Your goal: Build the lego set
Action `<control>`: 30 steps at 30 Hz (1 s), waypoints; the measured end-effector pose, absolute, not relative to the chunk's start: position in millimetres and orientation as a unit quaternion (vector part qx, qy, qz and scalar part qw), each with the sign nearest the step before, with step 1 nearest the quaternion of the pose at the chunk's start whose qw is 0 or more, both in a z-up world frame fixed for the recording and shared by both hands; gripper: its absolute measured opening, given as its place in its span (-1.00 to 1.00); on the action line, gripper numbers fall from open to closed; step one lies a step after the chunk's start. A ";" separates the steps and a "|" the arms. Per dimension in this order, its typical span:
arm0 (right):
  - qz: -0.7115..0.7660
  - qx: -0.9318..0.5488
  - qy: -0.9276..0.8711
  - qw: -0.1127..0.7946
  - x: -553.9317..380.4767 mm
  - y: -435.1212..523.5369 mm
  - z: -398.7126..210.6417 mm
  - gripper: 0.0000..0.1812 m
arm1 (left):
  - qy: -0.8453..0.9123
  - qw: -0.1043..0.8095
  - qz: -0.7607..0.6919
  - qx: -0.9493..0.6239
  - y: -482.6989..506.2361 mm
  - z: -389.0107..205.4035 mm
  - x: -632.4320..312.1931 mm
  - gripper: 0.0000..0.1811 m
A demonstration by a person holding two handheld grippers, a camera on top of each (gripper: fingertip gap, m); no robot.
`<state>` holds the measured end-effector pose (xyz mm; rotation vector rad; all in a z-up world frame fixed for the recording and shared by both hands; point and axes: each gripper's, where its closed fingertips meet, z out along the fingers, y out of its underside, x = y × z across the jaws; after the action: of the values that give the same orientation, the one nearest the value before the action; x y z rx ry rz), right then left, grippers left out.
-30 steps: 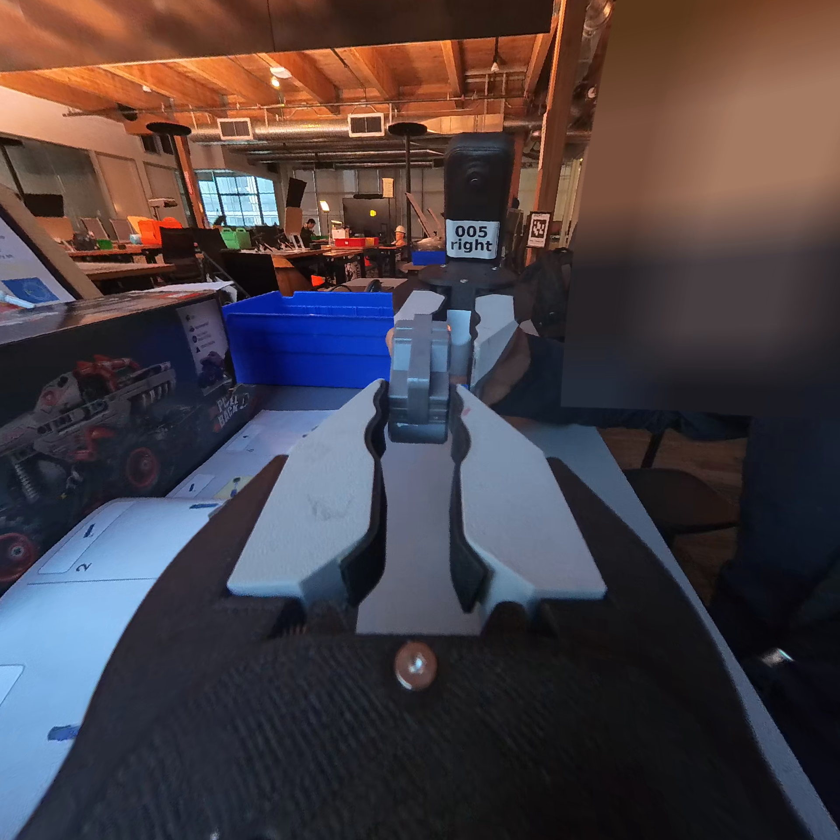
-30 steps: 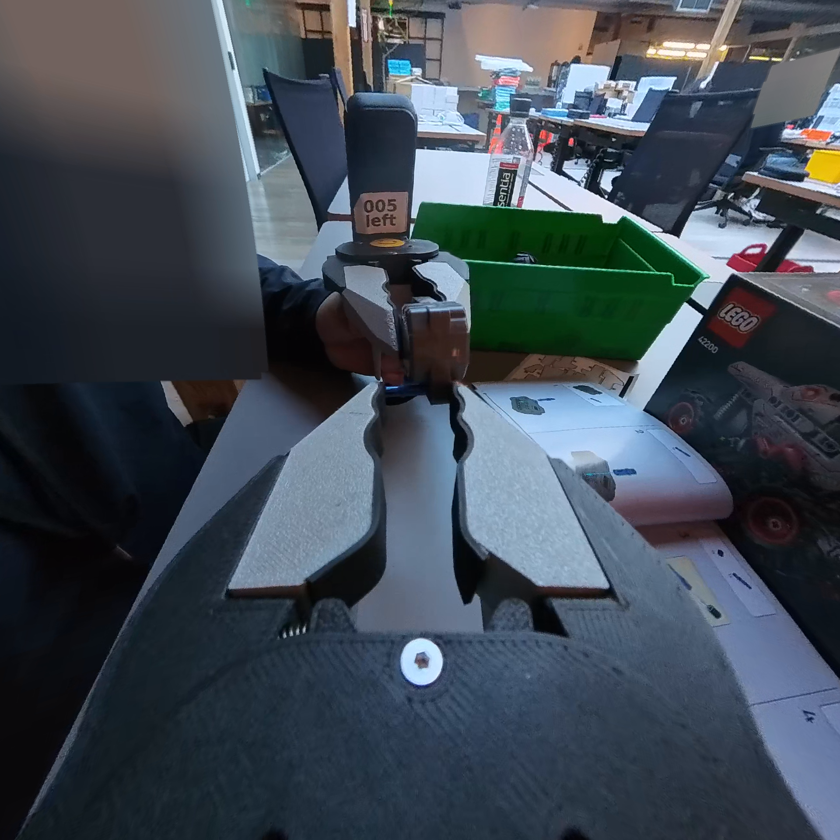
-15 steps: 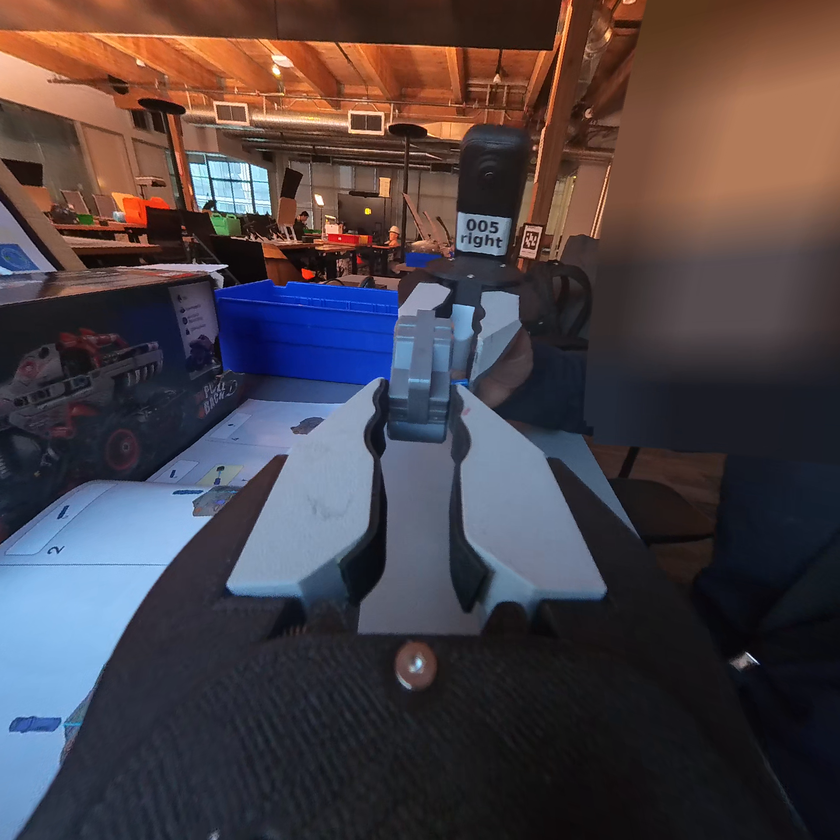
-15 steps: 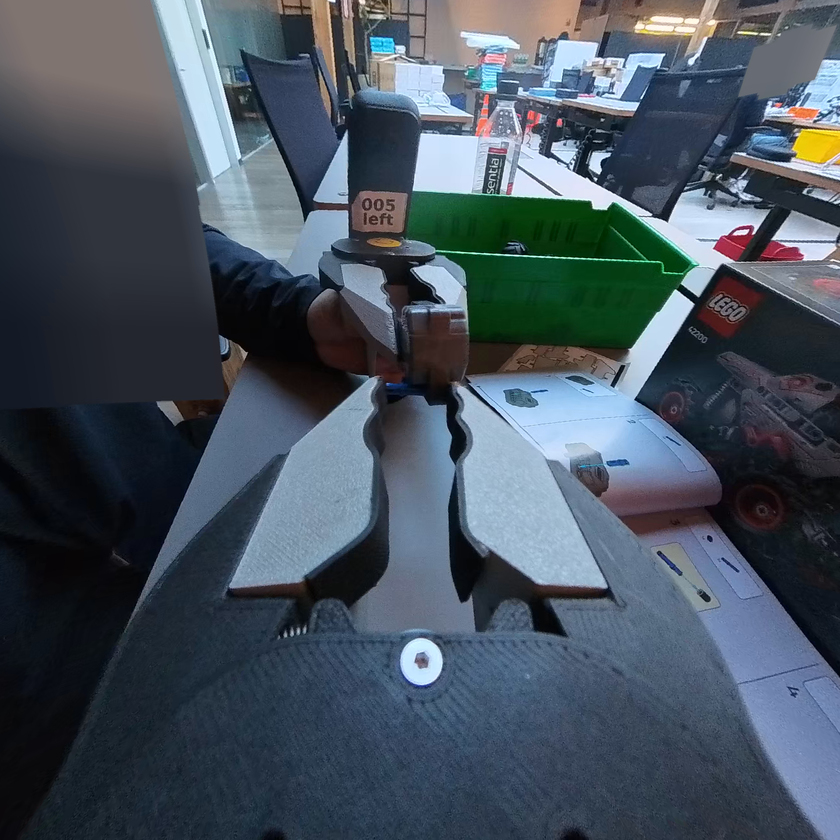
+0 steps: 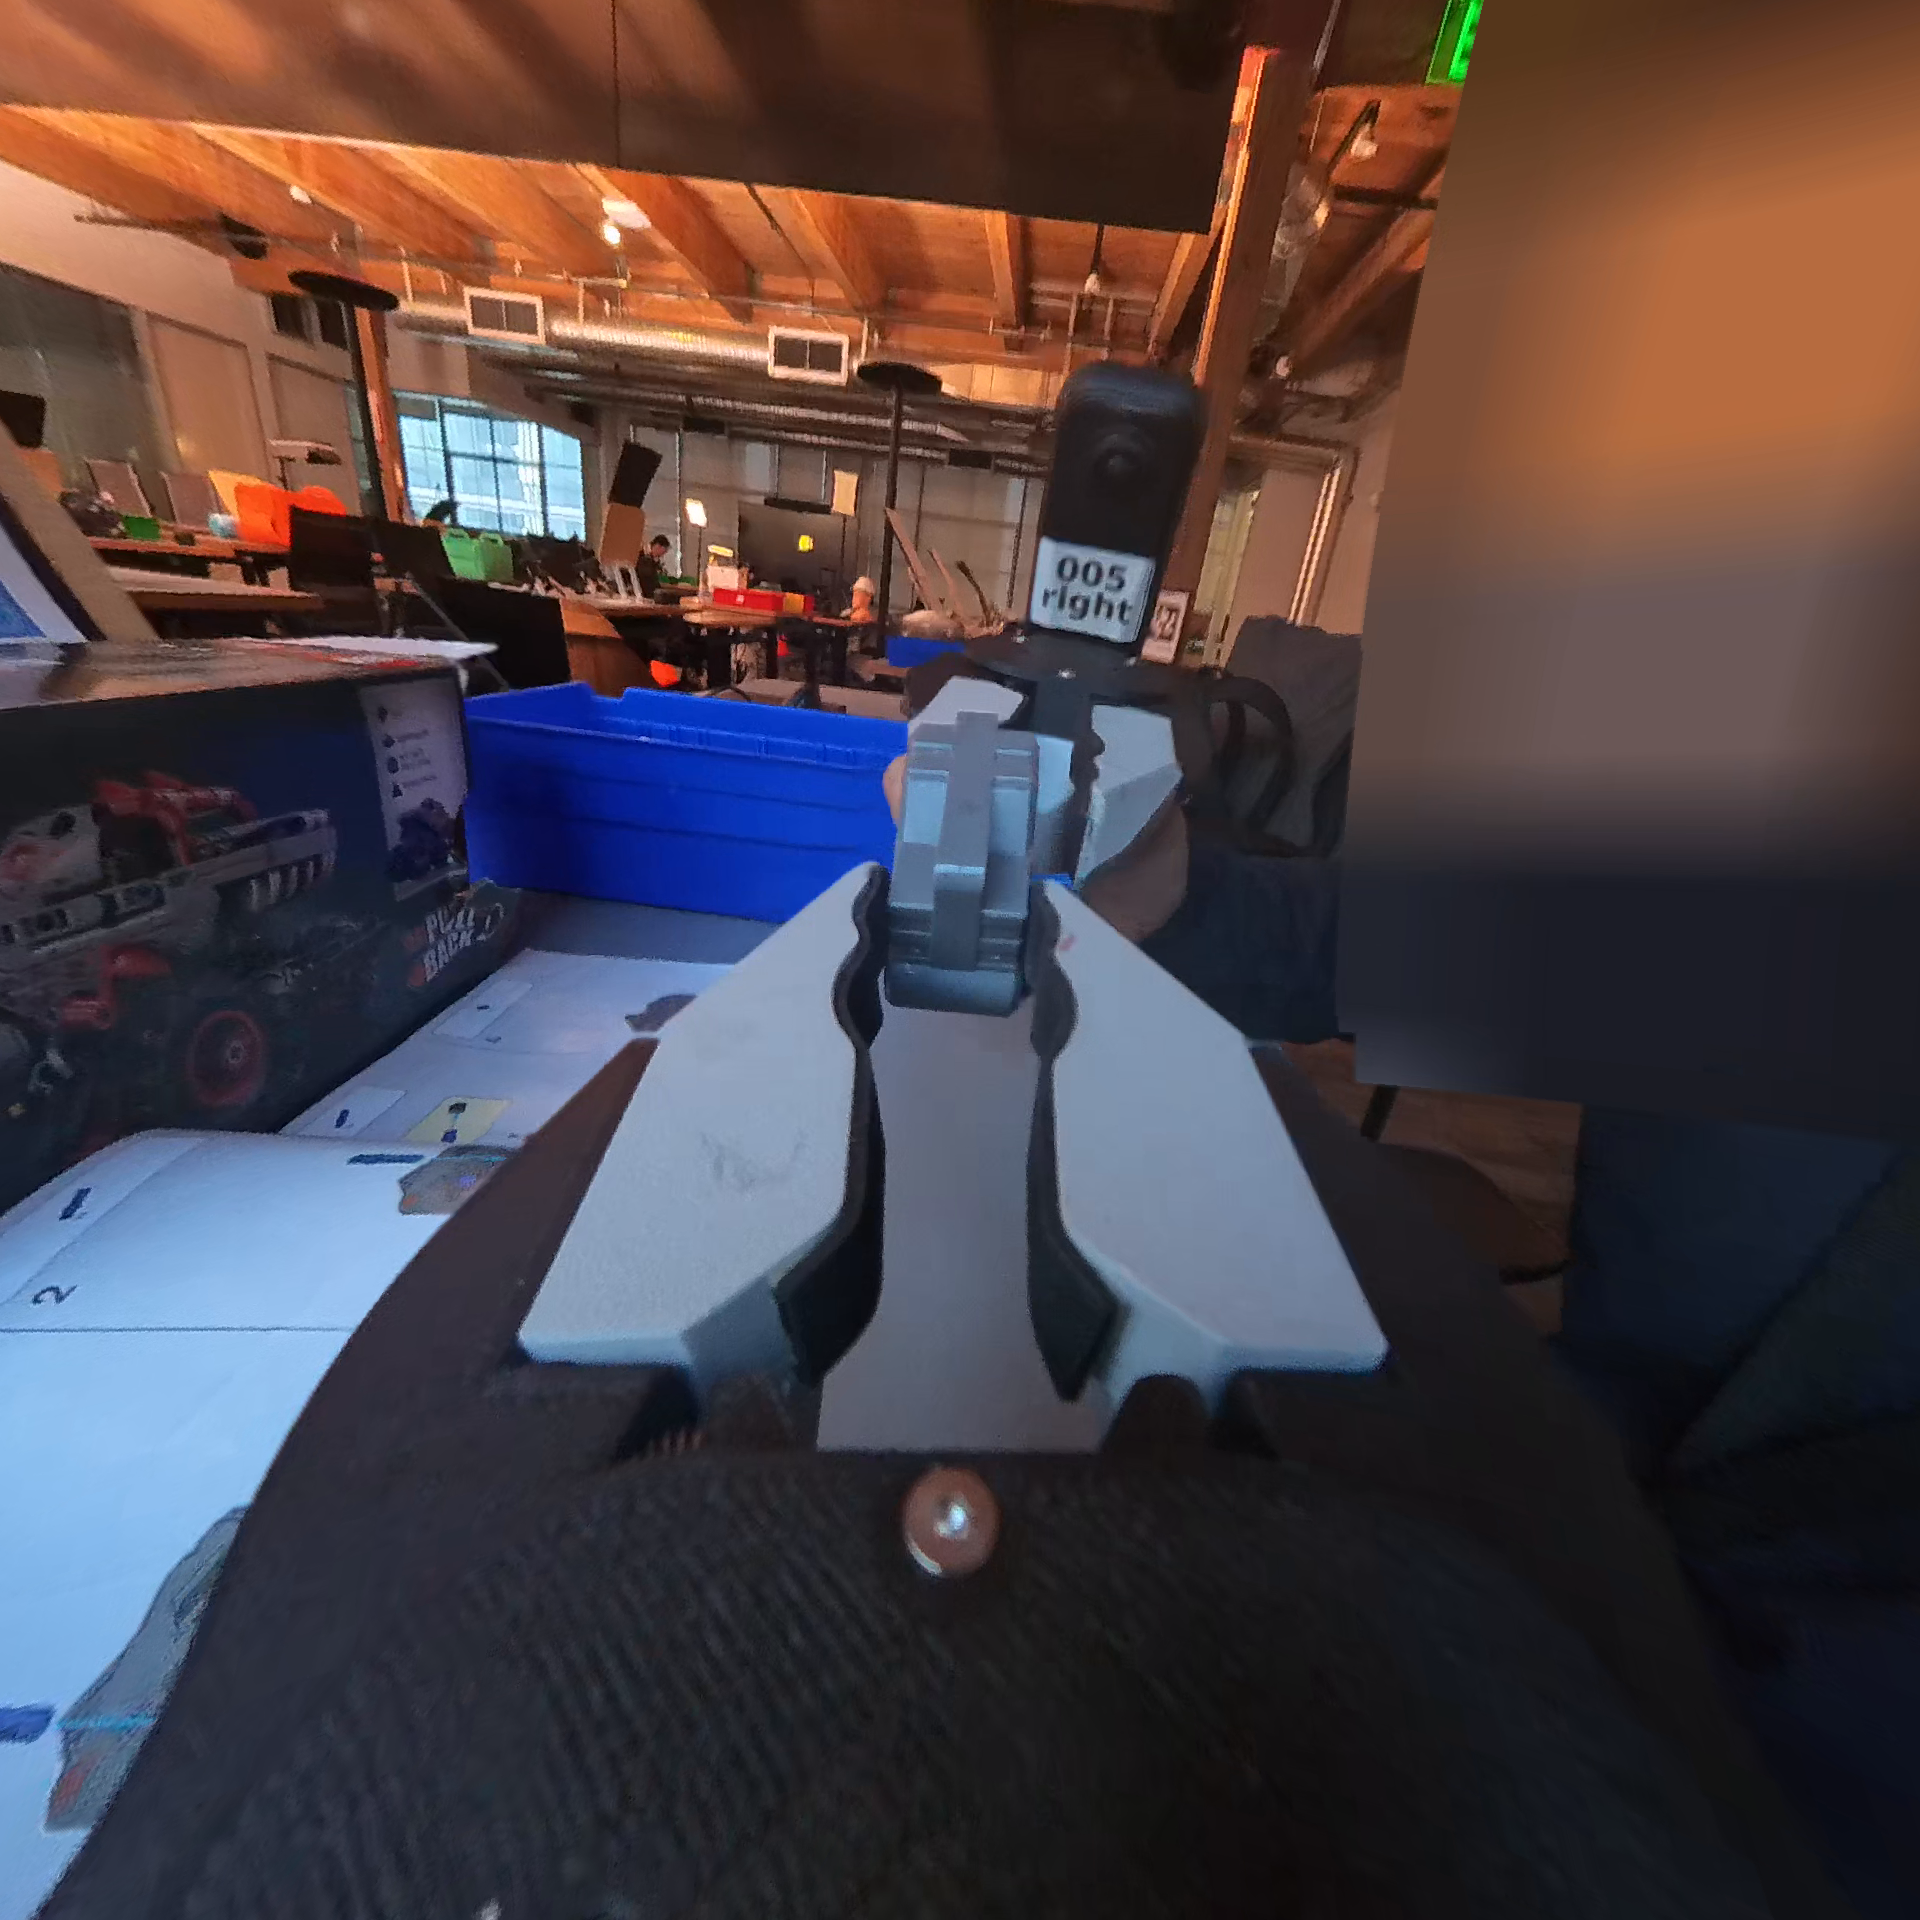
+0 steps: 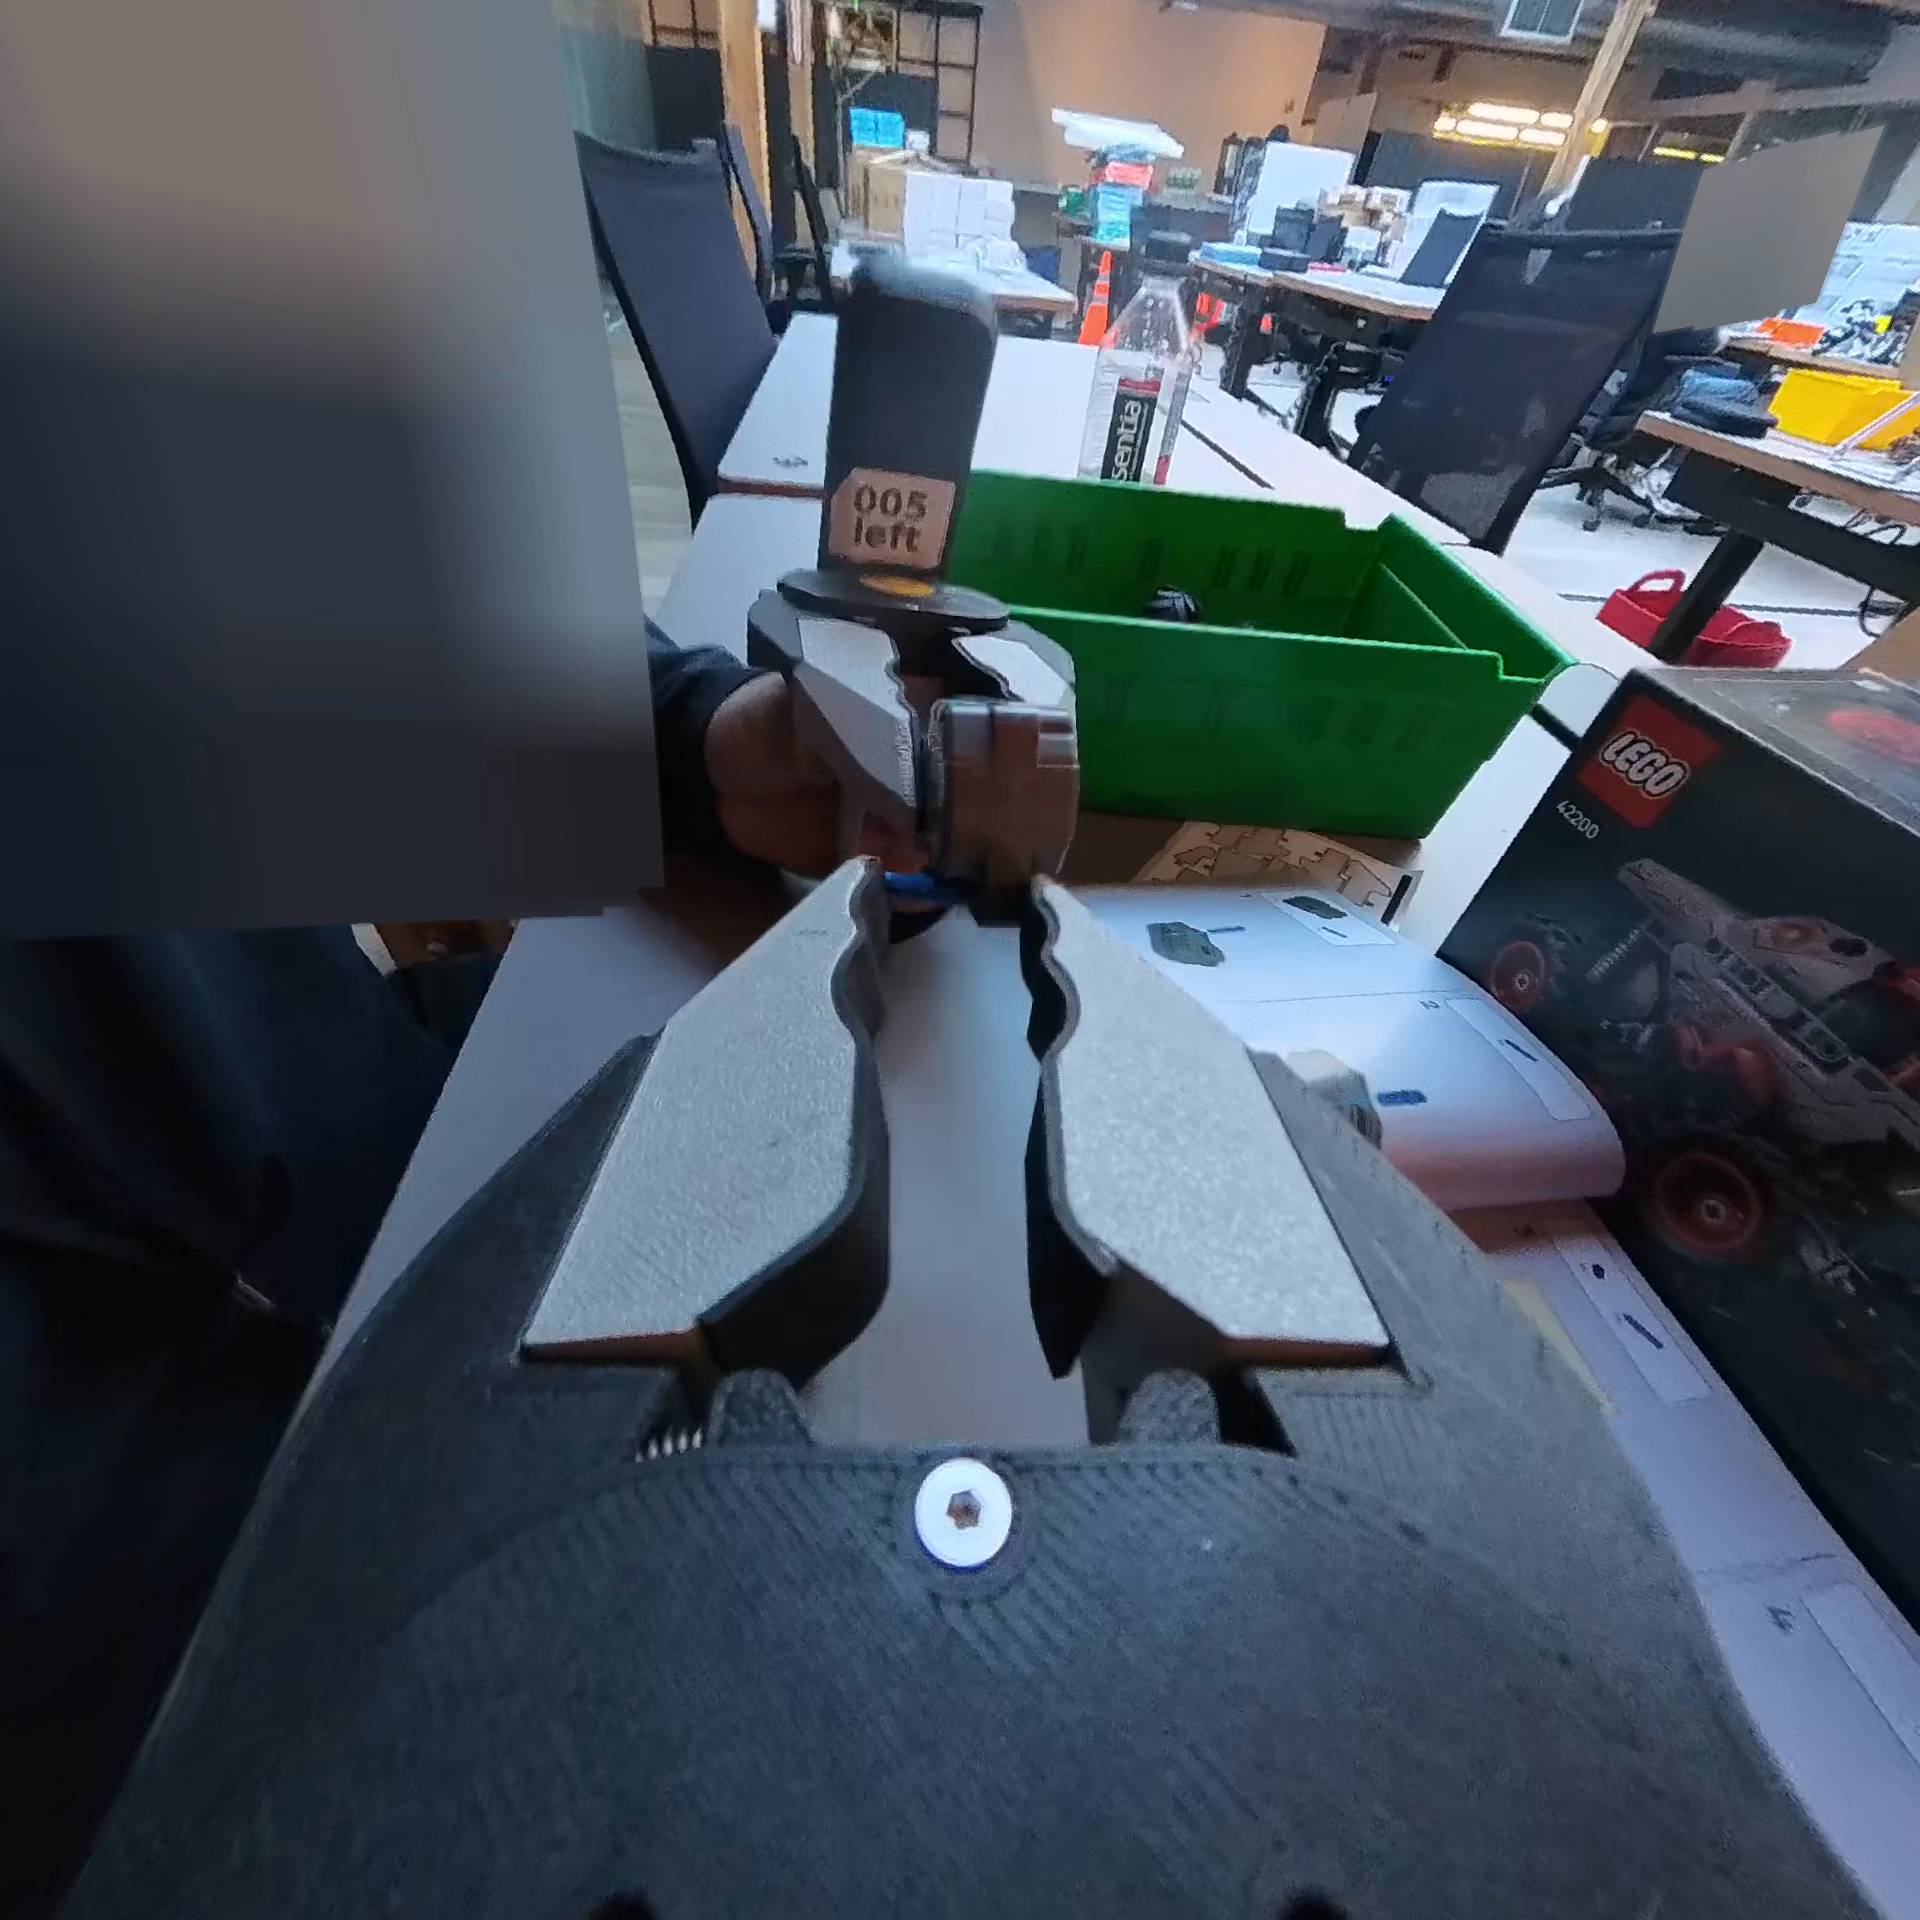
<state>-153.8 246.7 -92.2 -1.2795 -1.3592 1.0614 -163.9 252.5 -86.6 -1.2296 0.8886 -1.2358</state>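
Note:
My left gripper (image 5: 958, 914) is shut on a grey lego piece (image 5: 961, 883), held upright at its fingertips above the table. My right gripper (image 6: 951, 899) faces it tip to tip. A small blue pin (image 6: 914, 885) lies across the right gripper's tips, against the bottom of the grey piece (image 6: 1003, 790). The right jaws stand narrowly apart around the pin. The left gripper (image 6: 935, 769) shows just beyond the right tips. The right gripper (image 5: 1044, 831) is mostly hidden behind the grey piece in the left wrist view.
A blue bin (image 5: 675, 800), the set's box (image 5: 208, 894) and open instruction pages (image 5: 208, 1247) lie left of the left gripper. A green bin (image 6: 1247, 665), a water bottle (image 6: 1132, 395) and the box (image 6: 1714, 935) stand beyond and right of the right gripper. The person sits alongside. Less than 4 cm separates the two grippers' tips.
Both grippers stay tip to tip with the same grips. The pair has shifted a little, so the background has slid sideways and blurred in both views.

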 end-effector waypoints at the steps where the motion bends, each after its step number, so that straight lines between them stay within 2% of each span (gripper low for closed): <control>1: 0.438 -0.521 -0.550 0.483 -155.2 247.4 -89.5 -0.74 | 0.368 0.553 -0.540 -0.517 253.7 -84.6 -165.4 -0.74; 6: 0.415 -0.499 -0.543 0.534 -158.2 240.7 -78.0 -0.73 | 0.377 0.575 -0.549 -0.476 245.2 -72.7 -168.1 -0.75; 10: 0.389 -0.468 -0.543 0.579 -159.8 228.9 -63.7 -0.73 | 0.400 0.645 -0.522 -0.389 232.5 -59.8 -170.1 -0.74; 15: 0.322 -0.425 -0.552 0.641 -158.1 217.5 -54.5 -0.72 | 0.384 0.618 -0.578 -0.370 224.5 -55.1 -166.7 -0.74; 30: 0.364 -0.435 -0.541 0.621 -153.8 221.2 -46.6 -0.67 | 0.374 0.621 -0.578 -0.374 226.1 -52.7 -163.1 -0.75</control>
<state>-153.8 221.2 -46.6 -1.0009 -1.2427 0.8362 -163.1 226.1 -52.7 -0.8588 0.8589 -1.3292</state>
